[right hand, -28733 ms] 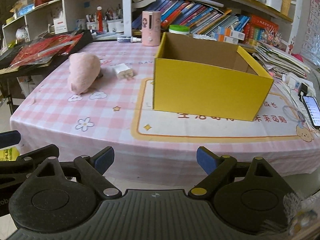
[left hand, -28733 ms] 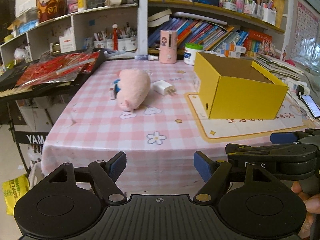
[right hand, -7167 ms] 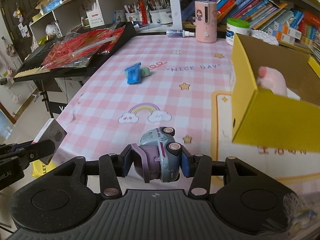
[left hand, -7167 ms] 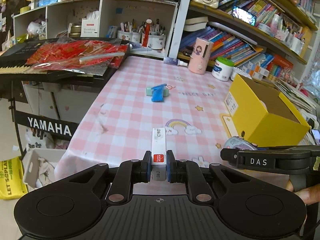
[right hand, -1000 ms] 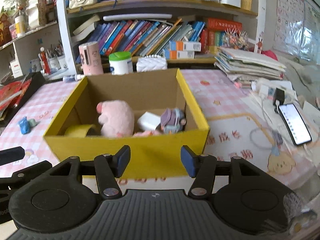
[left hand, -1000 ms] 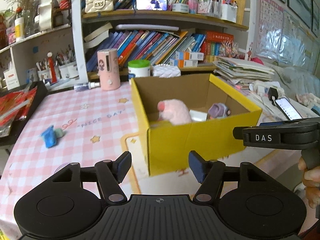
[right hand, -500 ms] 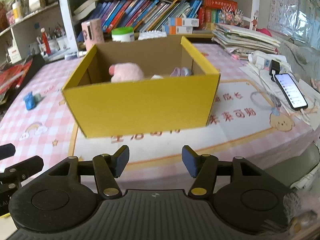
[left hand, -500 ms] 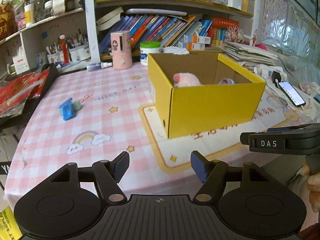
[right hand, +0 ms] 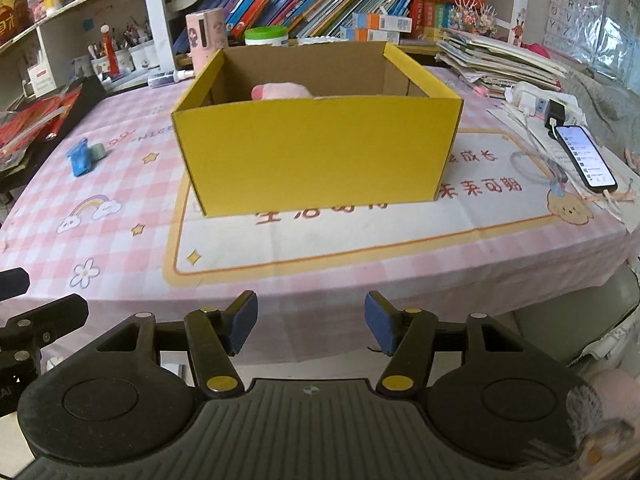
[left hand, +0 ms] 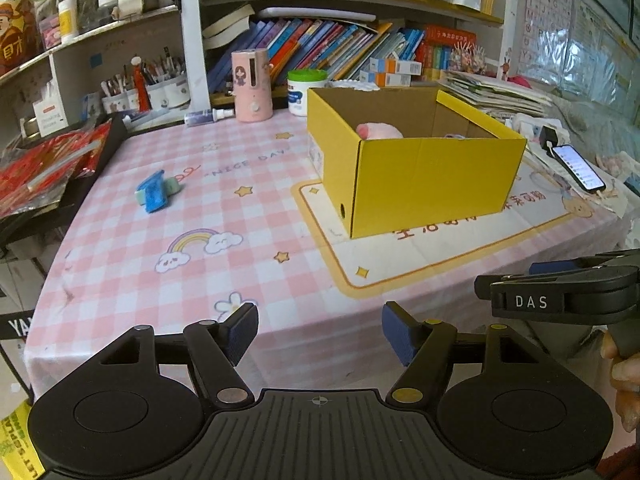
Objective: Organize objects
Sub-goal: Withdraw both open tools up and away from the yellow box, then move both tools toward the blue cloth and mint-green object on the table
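Pink-checked cloth covers the counter [left hand: 248, 240], and both tongs hang off its near edge, past the cloth's hem. The left tongs [left hand: 318, 334] stand spread with nothing between the blue pads [left hand: 242, 330]; their jaws have just been opening. The right tongs [right hand: 310, 322] are likewise spread and empty, jaws also just opening, blue pads well apart. In the left wrist view the right tongs show at the far right, with fingers of the person's hand [left hand: 626, 384] on the handle.

Ahead of the right tongs, on a cream mat with a yellow border [right hand: 360, 236], sits the yellow box [right hand: 320, 152], open at the top. A pink plush toy [right hand: 282, 91] pokes above its front wall; the rest of the contents are hidden by the wall. Ahead and left of the left tongs, well apart from the box, a small blue and green object [left hand: 156, 194] lies on the cloth. Right of the box a phone [right hand: 586, 158] lies with its screen lit. Beyond the box stand a pink cylinder [left hand: 253, 86] and a green-lidded tub [left hand: 306, 90], with shelves of books [left hand: 320, 48] behind.
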Motion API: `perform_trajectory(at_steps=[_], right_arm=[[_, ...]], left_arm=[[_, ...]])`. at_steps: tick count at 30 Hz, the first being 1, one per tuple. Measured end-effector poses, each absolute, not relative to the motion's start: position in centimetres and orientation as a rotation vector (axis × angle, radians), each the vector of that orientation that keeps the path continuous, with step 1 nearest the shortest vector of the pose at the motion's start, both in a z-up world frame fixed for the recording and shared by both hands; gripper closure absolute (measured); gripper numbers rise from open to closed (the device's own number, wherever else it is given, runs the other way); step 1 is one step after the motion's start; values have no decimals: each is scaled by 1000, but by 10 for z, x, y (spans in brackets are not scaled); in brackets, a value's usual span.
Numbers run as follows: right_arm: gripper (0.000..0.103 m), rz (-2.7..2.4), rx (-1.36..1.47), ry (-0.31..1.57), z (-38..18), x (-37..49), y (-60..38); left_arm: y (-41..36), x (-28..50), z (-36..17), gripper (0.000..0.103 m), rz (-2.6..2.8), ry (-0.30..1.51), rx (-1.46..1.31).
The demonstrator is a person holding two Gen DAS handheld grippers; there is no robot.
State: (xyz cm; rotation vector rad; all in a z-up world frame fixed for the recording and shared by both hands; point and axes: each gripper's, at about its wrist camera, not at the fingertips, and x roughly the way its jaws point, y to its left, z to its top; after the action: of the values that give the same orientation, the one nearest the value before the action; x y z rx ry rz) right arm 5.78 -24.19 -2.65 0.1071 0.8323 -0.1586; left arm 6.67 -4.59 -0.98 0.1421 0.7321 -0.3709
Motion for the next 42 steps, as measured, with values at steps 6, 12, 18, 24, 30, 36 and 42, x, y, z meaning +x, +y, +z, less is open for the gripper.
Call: perform_trajectory(at_steps=[6,12,18,24,30,36,42], right_arm=[[45,-135,103,841,-28,50,-227],[44,-102,92,845,-27,46,-211],[44,-72,82,838,-25,44,-197],[40,-39,67,830,-23,45,-181],[40,-12,50,823,-20,48,-165],[40,17,31,810,-17,52,-149],[40,54,13,806,-15,59,-132]], left_arm=[[-32,58,-11,33,-355,737,136],[-16,50,-9,33,-330,732,125],[-3,46,-7,33,-306,721,116],[11,43,-5,32,-281,712,106],[26,41,-4,32,-257,701,93],[41,39,-1,32,-230,687,81],[56,42,0,32,-195,685,65]])
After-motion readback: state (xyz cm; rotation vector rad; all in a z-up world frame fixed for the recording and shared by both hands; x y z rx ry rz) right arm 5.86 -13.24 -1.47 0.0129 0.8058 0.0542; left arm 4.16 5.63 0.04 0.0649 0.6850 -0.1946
